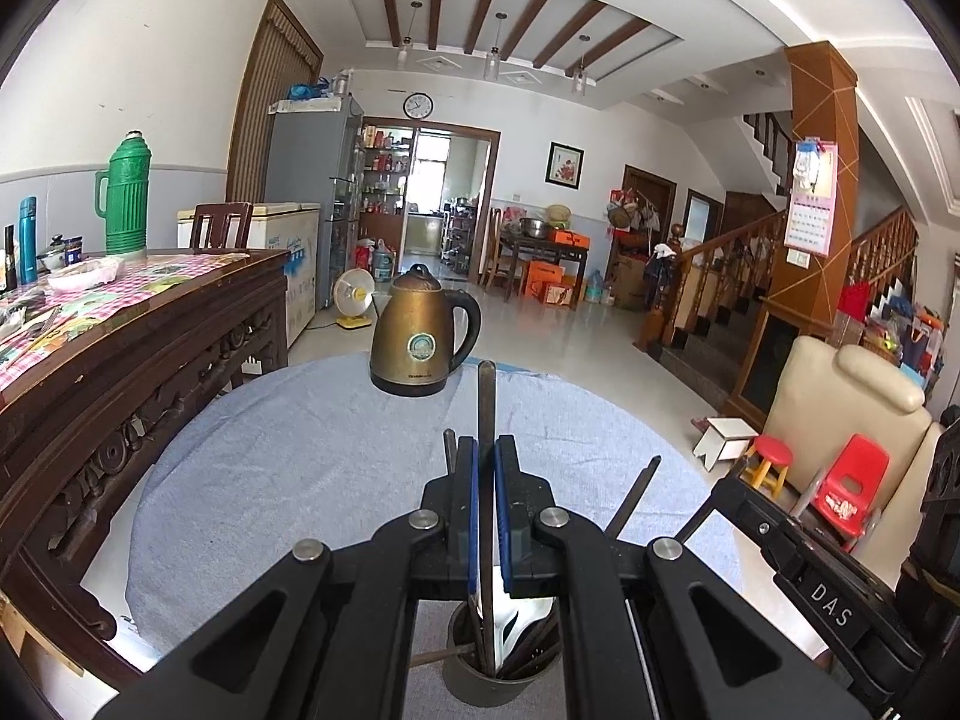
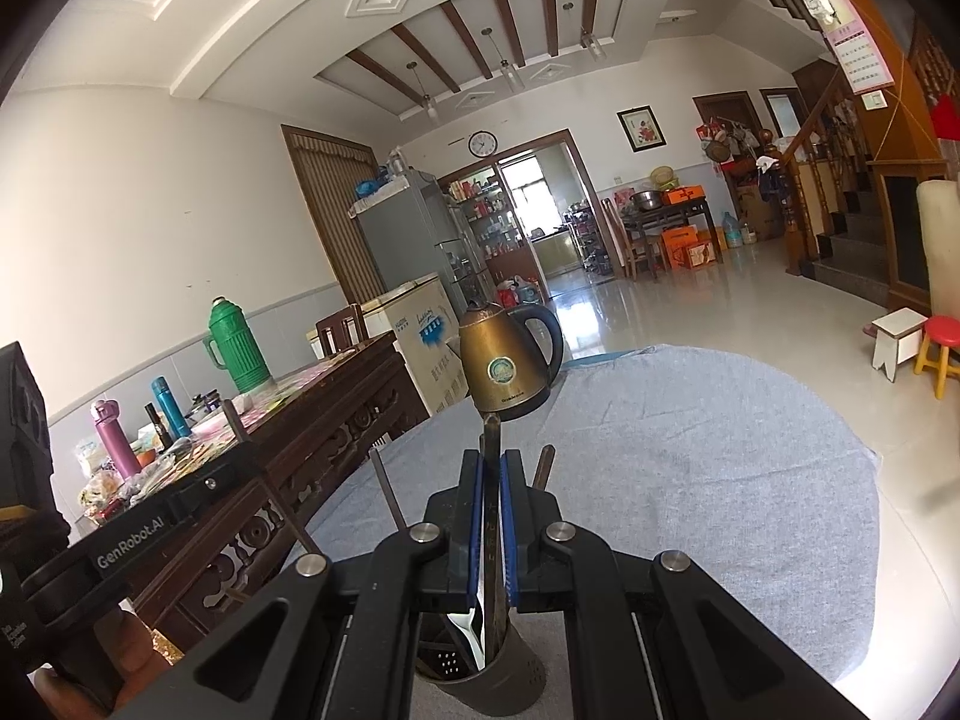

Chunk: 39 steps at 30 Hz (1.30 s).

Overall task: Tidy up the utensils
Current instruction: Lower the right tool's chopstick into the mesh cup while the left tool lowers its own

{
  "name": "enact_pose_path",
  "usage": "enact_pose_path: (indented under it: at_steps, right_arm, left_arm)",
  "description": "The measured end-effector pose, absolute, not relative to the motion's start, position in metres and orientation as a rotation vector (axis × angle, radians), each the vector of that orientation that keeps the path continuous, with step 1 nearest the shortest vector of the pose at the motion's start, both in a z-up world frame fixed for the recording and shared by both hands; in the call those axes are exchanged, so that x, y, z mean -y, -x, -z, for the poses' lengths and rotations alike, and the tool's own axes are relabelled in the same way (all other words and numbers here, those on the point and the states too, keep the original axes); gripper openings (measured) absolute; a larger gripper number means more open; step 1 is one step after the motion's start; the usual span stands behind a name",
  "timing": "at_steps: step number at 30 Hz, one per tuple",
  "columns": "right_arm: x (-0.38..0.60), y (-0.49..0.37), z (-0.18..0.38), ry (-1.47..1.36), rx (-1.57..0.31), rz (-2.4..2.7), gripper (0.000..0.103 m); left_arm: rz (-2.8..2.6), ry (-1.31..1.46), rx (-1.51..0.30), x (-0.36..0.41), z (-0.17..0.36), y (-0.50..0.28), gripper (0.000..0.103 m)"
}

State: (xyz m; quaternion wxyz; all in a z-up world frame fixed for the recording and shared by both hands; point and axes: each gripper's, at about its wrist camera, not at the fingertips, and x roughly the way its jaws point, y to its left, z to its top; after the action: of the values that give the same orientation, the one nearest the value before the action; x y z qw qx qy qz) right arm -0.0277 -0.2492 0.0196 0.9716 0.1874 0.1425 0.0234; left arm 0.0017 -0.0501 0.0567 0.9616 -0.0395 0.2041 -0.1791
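Observation:
A dark cylindrical utensil holder point(image 1: 480, 681) stands on the blue-grey cloth just below both grippers; it also shows in the right wrist view point(image 2: 498, 681). It holds several chopsticks and a shiny spoon point(image 2: 471, 630). My left gripper point(image 1: 486, 456) is shut on an upright dark chopstick point(image 1: 486, 396) whose lower end reaches into the holder. My right gripper point(image 2: 492, 468) is shut on another upright dark chopstick point(image 2: 492, 438) that also runs down into the holder. Other chopstick ends point(image 1: 636, 492) lean out beside the jaws.
A bronze electric kettle point(image 1: 420, 342) stands at the cloth's far edge. A carved dark wooden table point(image 1: 150, 348) with a green thermos point(image 1: 126, 192) and bottles is on the left. The right gripper's body point(image 1: 828, 588) is close on the right. Stools and a red chair point(image 1: 852, 486) stand on the floor.

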Motion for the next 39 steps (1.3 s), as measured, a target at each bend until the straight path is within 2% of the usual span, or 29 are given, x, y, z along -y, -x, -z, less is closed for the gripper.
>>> enact_pose_path:
  at_steps: [39]
  right_arm:
    - [0.23, 0.006, 0.01, -0.414, -0.393, -0.114, 0.007]
  left_arm:
    - [0.367, 0.03, -0.558, 0.064, -0.024, -0.009, 0.005]
